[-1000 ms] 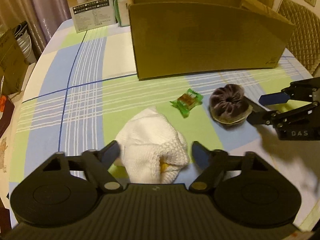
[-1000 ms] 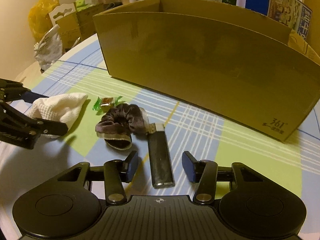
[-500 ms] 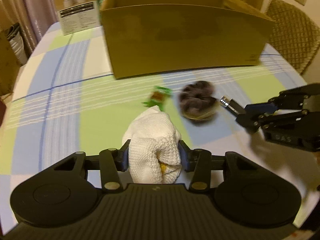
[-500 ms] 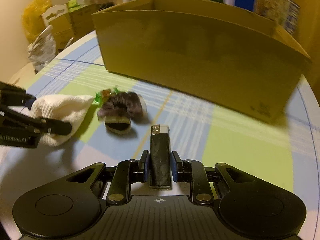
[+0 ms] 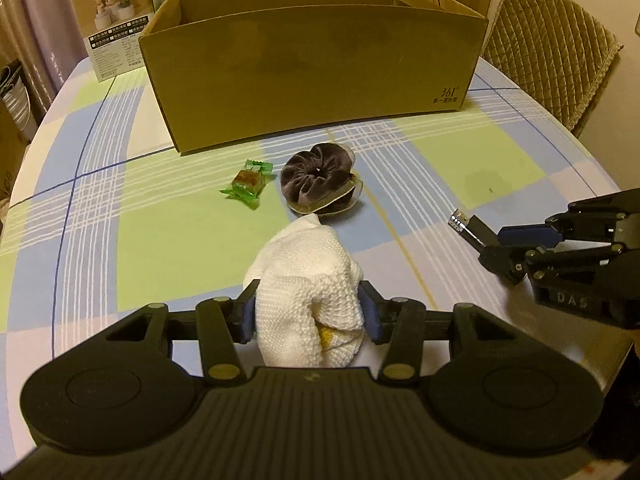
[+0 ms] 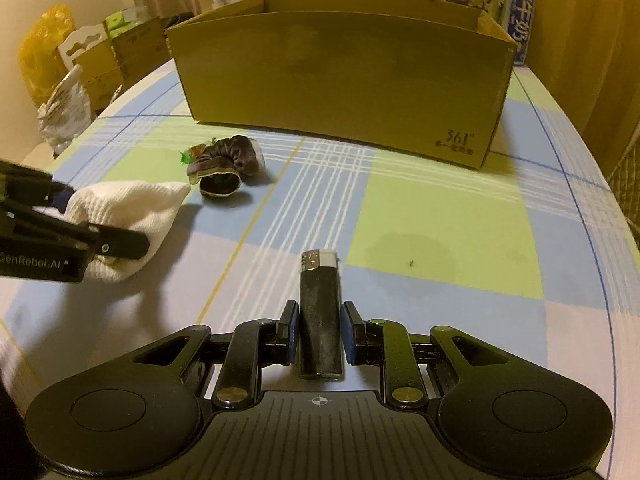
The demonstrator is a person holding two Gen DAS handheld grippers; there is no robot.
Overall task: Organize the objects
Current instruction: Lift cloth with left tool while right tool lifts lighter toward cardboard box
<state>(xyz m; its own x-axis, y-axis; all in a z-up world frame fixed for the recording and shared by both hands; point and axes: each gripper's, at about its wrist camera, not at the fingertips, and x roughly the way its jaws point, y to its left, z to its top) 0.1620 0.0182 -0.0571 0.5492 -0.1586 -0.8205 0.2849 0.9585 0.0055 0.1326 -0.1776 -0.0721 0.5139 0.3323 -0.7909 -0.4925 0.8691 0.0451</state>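
Both grippers have closed since a second ago | left gripper (image 5: 307, 312) clenched on soft, light white cloth (image 5: 308, 280), near left, taken across its bunched middle | candy (image 5: 248, 185) and scrunchie (image 5: 318, 182) lie loose mid-table | right gripper (image 6: 319, 338) grasping stiff, smooth lighter (image 6: 320, 312) by its flat sides | cardboard box (image 6: 340, 76) far.

White cloth (image 5: 308, 280), black lighter (image 6: 320, 320), checked tablecloth (image 5: 160, 220)
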